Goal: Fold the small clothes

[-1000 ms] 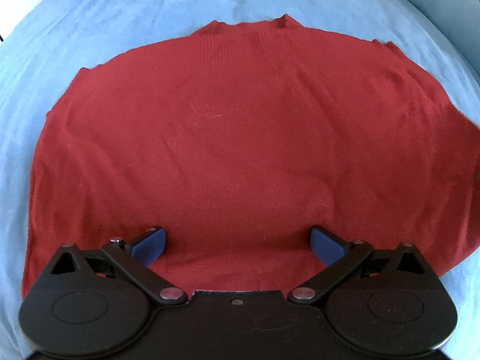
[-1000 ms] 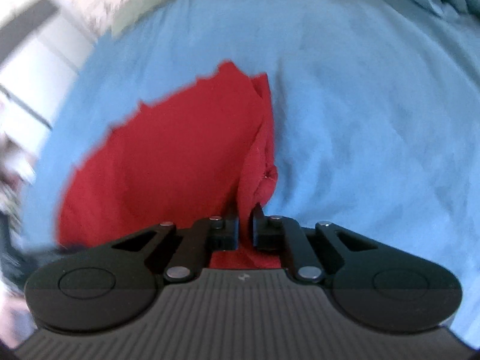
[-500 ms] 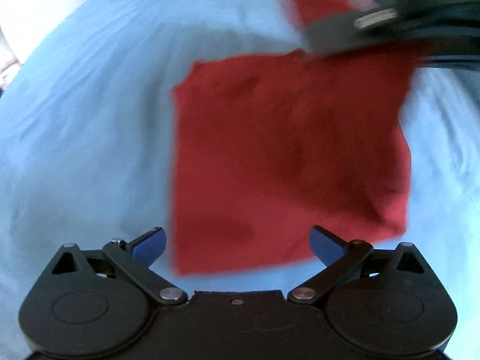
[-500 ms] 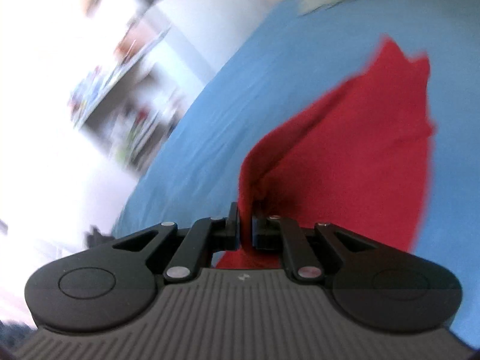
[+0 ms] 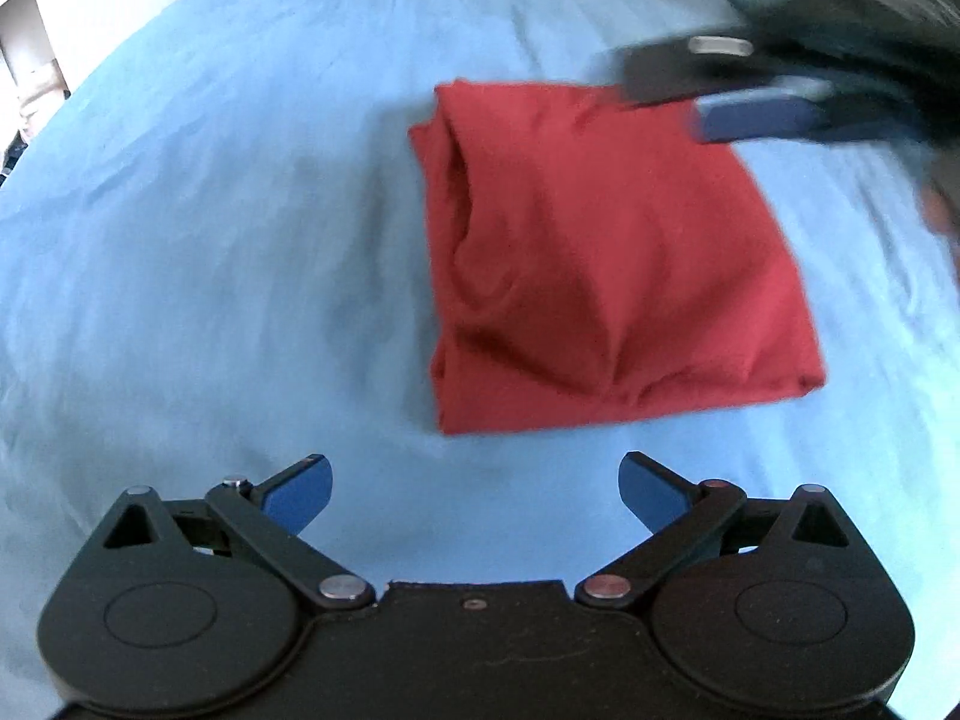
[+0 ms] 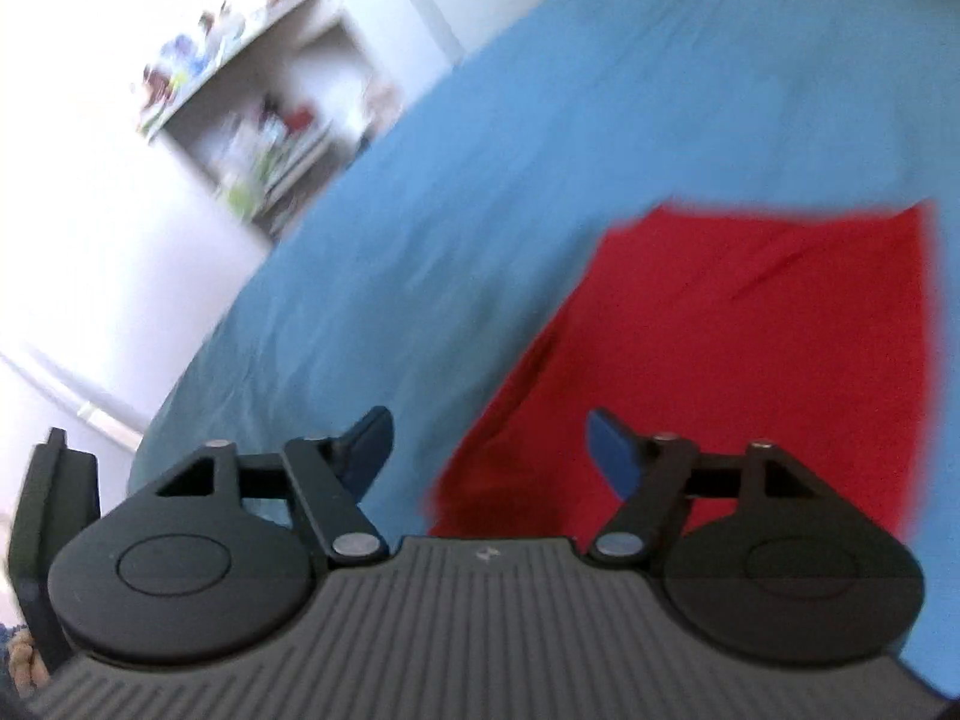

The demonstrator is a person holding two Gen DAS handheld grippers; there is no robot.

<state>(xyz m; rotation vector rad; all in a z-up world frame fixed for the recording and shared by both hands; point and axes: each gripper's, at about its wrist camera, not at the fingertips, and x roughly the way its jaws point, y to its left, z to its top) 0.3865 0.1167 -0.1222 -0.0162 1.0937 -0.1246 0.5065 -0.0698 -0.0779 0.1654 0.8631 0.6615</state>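
The left gripper [image 5: 474,489] hovered low over the blue bedsheet [image 5: 210,210] with its blue-padded fingers spread wide and nothing between them, just short of the near edge of the red garment [image 5: 606,264], which lay folded into a compact rectangle in the middle of the bed. The right gripper [image 6: 489,450], blurred in the left wrist view at the garment's far right corner, also had its fingers spread apart and held no cloth; its own camera looked across the garment's flat top toward a white shelf unit [image 6: 264,120] beside the bed. Half a second earlier the right gripper had been pinched shut on a raised flap of the red fabric, carrying it over the single-layer square; that flap now rested down on the pile, doubled and creased along its left side.
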